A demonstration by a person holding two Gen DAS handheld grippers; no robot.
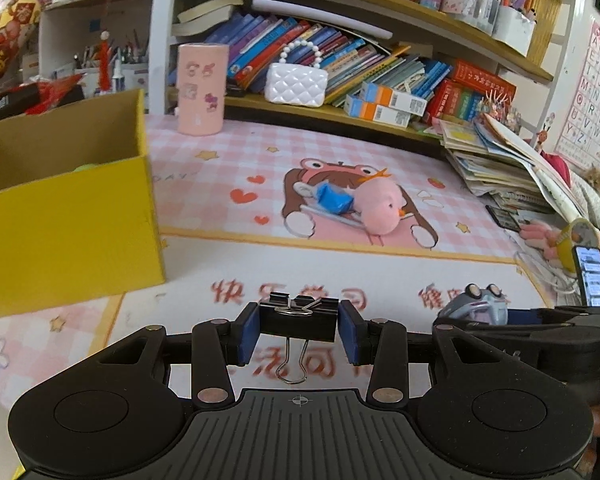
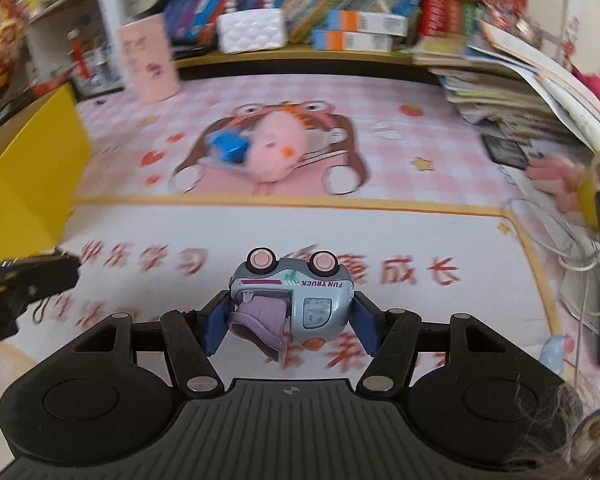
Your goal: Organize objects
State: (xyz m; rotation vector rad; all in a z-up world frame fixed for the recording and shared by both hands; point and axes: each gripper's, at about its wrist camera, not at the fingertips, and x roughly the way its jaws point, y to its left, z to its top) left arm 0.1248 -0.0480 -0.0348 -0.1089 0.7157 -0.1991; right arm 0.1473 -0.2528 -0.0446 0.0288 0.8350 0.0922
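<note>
a box (image 1: 60, 208) is set at the left of the bench (image 1: 380, 264). a plush toy (image 1: 380, 206) is laid mid-bench, a wrapped item (image 1: 332, 198) touching its left. behind them, a cup (image 1: 200, 88) is stood before the shelf (image 1: 340, 114).

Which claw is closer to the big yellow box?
Left. The left claw, shut on a black binder clip, has the yellow box just ahead on its left. The right claw, holding the toy truck, is farther away, beyond the left claw.

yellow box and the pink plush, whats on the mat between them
Nothing. In the left wrist view, only bare printed mat runs from the yellow box to the pink plush.
</note>
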